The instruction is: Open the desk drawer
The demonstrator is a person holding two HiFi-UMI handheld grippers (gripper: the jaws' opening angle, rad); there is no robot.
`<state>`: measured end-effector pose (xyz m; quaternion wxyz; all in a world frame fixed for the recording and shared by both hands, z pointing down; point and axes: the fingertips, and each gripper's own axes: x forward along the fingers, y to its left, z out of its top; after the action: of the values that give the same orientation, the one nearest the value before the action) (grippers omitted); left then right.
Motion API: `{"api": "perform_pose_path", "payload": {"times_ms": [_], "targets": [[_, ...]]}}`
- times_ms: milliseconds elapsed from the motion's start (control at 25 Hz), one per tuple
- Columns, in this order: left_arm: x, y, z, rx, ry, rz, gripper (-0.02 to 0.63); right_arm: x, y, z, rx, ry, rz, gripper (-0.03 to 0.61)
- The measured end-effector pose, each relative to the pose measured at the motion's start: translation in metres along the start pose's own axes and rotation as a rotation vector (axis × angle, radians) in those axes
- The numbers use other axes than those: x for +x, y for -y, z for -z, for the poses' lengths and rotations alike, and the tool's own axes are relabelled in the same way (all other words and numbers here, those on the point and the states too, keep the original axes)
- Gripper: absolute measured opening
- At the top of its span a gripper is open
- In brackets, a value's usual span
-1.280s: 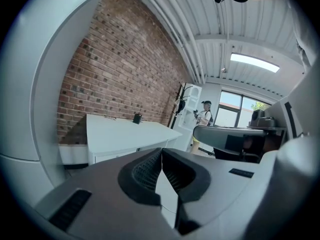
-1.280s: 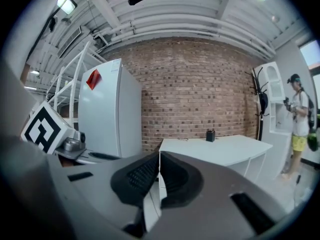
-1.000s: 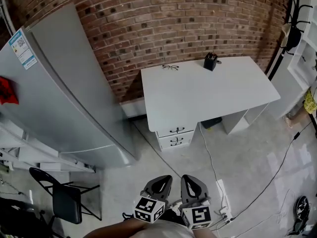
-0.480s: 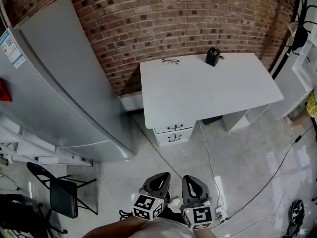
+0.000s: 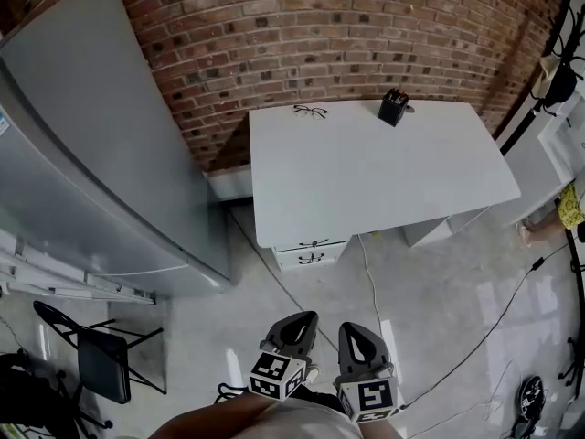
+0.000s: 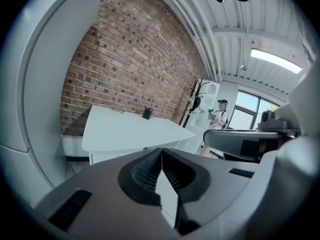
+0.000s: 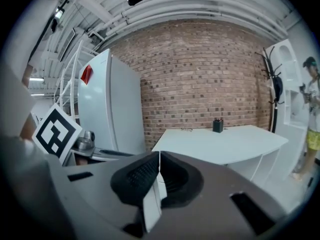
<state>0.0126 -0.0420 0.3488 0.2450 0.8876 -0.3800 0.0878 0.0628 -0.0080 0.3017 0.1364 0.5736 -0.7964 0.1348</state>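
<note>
In the head view the left tongs (image 5: 303, 319) and the right tongs (image 5: 353, 330) were held side by side at the bottom of the frame, low over the grey concrete floor (image 5: 439, 282), each carrying its marker cube and pointing towards the white rectangular counter (image 5: 375, 167) ahead. The left gripper view showed the left tongs (image 6: 161, 152) pressed together with nothing between them, and the right gripper view showed the right tongs (image 7: 159, 157) likewise pressed together and empty. The upper white drawer with a dark curved handle (image 5: 313, 243) sat closed under the counter's near left corner, directly above the lower white drawer (image 5: 311, 258), which was also closed. Both drawers lay well apart from the tongs, straight ahead of the left pair across a bare stretch of floor, with neither pair touching them. A thin white cable (image 5: 373, 286) ran over the floor from beneath the counter towards the right tongs. On the counter's far edge, by the red brick wall (image 5: 320, 26), lay a pair of thin-framed spectacles (image 5: 311, 111) and, further right, a small black pen holder (image 5: 393, 108). A tall grey refrigerator (image 5: 82, 154) stood left of the counter, and a black folding chair (image 5: 101, 364) stood at the lower left.
</note>
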Motion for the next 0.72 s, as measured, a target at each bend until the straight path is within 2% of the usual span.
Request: {"api": "perform_pose_path", "payload": {"times_ms": [80, 200, 360, 520, 720], "targets": [[0.009, -0.007, 0.002, 0.029, -0.014, 0.001, 0.008, 0.007, 0.003, -0.002, -0.004, -0.047, -0.002, 0.017], [0.027, -0.025, 0.016, 0.119, -0.047, 0.004, 0.008, 0.018, 0.008, 0.002, -0.014, -0.103, -0.008, 0.017], [0.055, -0.066, 0.041, 0.241, -0.120, 0.004, 0.008, 0.036, 0.013, 0.025, 0.028, -0.079, 0.006, 0.017], [0.094, -0.103, 0.059, 0.298, -0.174, 0.006, 0.008, 0.060, 0.018, 0.044, 0.011, -0.118, 0.005, 0.017], [0.139, -0.126, 0.075, 0.342, -0.216, 0.008, 0.008, 0.096, 0.030, 0.065, 0.029, -0.155, 0.010, 0.017]]}}
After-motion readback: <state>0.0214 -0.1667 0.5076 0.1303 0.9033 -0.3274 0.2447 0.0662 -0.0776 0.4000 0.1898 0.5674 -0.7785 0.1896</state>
